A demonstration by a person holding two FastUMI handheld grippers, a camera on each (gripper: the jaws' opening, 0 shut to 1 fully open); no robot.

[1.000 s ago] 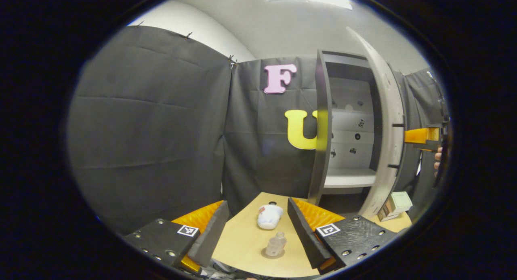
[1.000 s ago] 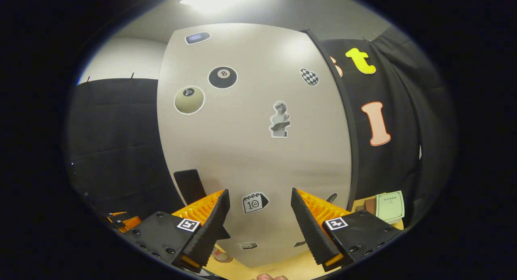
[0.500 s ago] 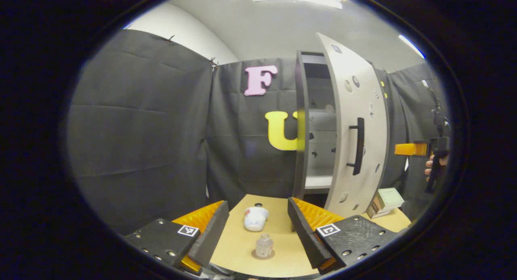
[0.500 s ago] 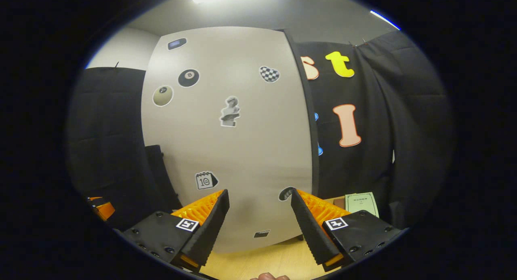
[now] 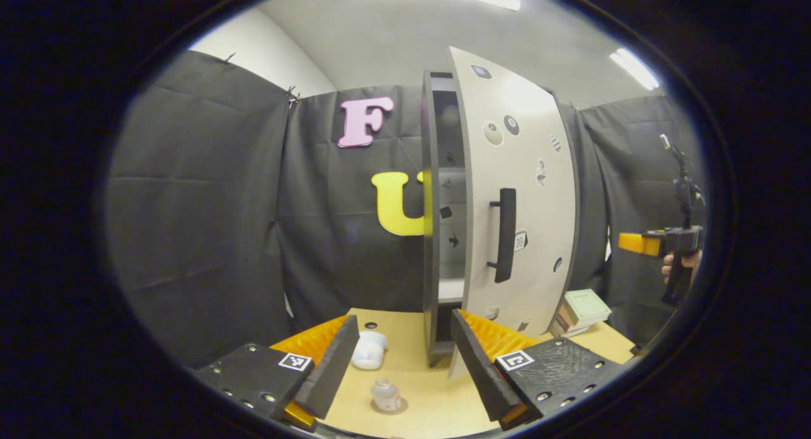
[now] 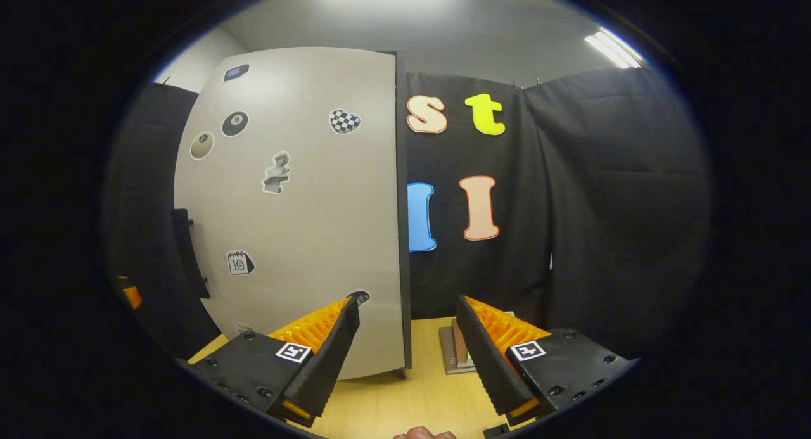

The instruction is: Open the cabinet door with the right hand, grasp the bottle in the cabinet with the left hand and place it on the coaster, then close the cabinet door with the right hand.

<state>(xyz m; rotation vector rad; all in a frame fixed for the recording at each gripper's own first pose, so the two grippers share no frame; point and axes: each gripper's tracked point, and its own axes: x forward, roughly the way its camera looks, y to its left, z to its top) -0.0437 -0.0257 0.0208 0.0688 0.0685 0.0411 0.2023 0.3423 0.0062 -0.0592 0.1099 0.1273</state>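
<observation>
Bottle (image 5: 385, 394) on coaster (image 5: 398, 407), cabinet door (image 5: 516, 192) ajar, both hand-held grippers (image 5: 402, 363) (image 6: 407, 356) wide open, empty

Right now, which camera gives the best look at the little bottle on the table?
The left gripper view: the bottle stands upright on the round coaster, between the open left gripper fingers, with a white object behind it. The right gripper view looks at the cabinet door and wall instead.
</observation>
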